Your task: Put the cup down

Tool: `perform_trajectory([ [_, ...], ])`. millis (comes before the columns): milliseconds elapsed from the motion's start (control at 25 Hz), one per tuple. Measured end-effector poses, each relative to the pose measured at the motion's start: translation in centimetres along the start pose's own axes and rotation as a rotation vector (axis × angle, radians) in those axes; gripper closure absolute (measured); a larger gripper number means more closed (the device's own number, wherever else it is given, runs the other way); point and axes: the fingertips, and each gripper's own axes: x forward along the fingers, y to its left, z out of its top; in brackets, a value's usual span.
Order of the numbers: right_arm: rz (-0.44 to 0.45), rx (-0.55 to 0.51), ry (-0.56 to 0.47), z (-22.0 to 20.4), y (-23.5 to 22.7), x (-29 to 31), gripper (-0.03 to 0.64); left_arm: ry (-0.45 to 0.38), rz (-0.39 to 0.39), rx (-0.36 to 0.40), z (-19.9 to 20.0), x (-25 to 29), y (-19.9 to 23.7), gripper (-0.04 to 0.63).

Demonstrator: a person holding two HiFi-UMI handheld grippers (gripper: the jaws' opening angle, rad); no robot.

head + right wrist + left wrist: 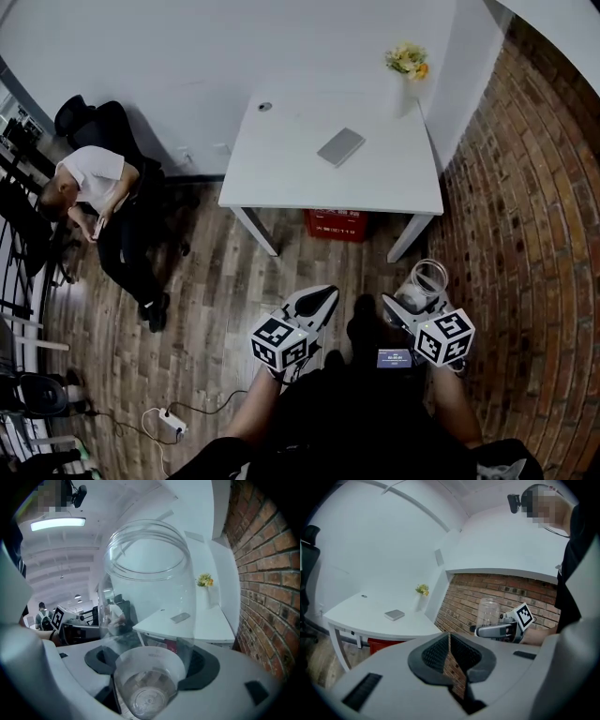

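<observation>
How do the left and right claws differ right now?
The left claw is shut and empty; the right claw is clamped on the clear cup. The left claw's pads meet; the right claw's pads stand wide apart around the cup's lower part. Shared: both are held over the wood floor, short of the white table.
</observation>
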Motion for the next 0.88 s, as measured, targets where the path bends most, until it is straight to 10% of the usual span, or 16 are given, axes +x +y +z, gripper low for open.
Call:
perform_trajectory([
  [880,0.206,0.009,-0.017,14.4,-15.9,21.5,0.25,-0.054,0.172,-0.002,13.0,17.9,18.4,0.58],
])
